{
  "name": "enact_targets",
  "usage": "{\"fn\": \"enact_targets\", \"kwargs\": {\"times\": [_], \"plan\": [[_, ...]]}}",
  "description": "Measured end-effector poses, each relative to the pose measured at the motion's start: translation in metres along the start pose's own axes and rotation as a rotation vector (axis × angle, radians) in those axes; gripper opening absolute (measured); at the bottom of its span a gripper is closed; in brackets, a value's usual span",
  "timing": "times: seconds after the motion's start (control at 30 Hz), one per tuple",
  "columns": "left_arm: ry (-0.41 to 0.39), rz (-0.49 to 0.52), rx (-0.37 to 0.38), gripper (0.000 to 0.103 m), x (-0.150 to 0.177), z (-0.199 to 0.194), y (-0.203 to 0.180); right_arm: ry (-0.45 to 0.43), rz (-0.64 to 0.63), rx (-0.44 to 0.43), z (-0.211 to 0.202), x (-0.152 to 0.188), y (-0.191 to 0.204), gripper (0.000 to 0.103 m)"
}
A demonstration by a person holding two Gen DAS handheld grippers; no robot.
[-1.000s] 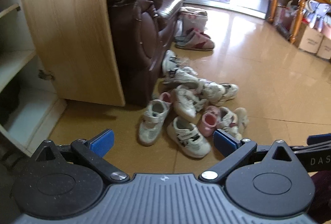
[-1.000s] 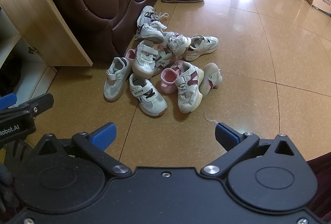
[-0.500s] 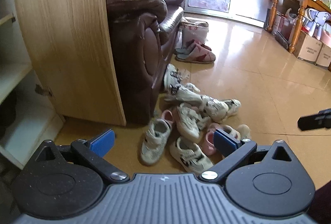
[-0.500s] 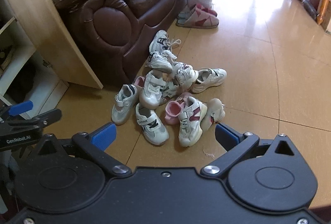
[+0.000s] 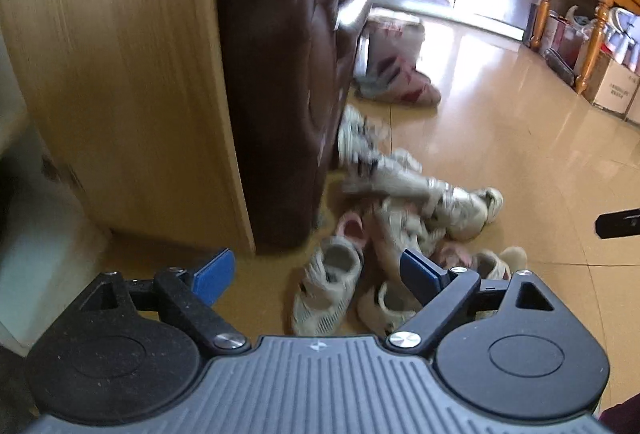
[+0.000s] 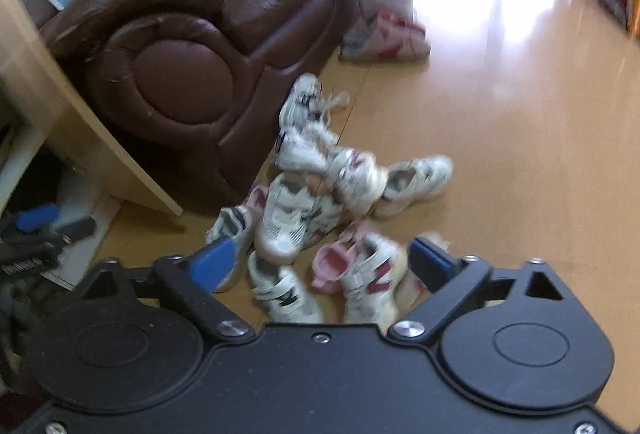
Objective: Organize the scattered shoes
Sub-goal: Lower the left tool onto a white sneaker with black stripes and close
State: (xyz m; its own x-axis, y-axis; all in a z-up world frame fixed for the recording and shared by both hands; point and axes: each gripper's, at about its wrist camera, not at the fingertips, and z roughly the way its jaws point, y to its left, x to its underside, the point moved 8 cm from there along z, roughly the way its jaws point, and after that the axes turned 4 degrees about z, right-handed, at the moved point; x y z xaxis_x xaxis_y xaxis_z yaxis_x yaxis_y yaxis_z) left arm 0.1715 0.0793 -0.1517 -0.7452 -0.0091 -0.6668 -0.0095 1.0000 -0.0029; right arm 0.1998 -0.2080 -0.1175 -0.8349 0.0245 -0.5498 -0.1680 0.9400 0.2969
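Both wrist cameras look forward along wide-spread jaws, low over the floor. Each faces the shoe pile ahead of its jaws; the sofa stands left.

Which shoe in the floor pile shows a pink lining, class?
The white shoe with dark red side markings, at the near edge of the pile between the right gripper's open jaws; the shoes around it look white or grey inside.

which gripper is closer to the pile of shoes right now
Right, though only slightly. The right gripper hangs open over the near edge of the shoe pile; the left gripper, also open, sits toward the cabinet side.
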Motion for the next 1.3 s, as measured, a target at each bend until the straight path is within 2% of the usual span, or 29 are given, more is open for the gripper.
{"fn": "enact_targets", "kwargs": {"times": [0.1, 0.2, 0.4, 0.53, 0.63, 0.77, 1.03, 1.13, 1.3], "plan": [[0.05, 0.035, -0.021, 0.068, 0.013, 0.03, 0.002, 0.029, -0.045, 0.011, 0.026, 0.007, 0.007, 0.067], [0.077, 0.084, -0.035, 0.061, 0.016, 0.056, 0.001, 0.061, -0.028, 0.003, 0.052, 0.012, 0.007, 0.06], [0.082, -0.01, 0.046, 0.061, 0.01, 0.109, 0.0, 0.114, 0.001, -0.002, 0.107, 0.026, 0.009, 0.057], [0.098, 0.006, 0.043, 0.061, 0.008, 0.141, -0.002, 0.153, 0.0, -0.007, 0.129, 0.04, 0.013, 0.057], [0.136, 0.023, 0.011, 0.061, 0.01, 0.166, 0.001, 0.168, -0.02, 0.001, 0.143, 0.047, 0.013, 0.06], [0.174, 0.006, 0.023, 0.061, 0.014, 0.193, 0.003, 0.174, -0.03, -0.002, 0.158, 0.054, 0.01, 0.065], [0.228, 0.004, 0.033, 0.061, 0.025, 0.232, 0.009, 0.179, -0.061, -0.047, 0.188, 0.062, 0.018, 0.065], [0.219, -0.007, 0.047, 0.061, 0.027, 0.24, 0.012, 0.177, -0.07, -0.065, 0.197, 0.061, 0.023, 0.061], [0.219, -0.03, 0.073, 0.061, 0.025, 0.244, 0.016, 0.174, -0.086, -0.096, 0.213, 0.06, 0.031, 0.049]]}}
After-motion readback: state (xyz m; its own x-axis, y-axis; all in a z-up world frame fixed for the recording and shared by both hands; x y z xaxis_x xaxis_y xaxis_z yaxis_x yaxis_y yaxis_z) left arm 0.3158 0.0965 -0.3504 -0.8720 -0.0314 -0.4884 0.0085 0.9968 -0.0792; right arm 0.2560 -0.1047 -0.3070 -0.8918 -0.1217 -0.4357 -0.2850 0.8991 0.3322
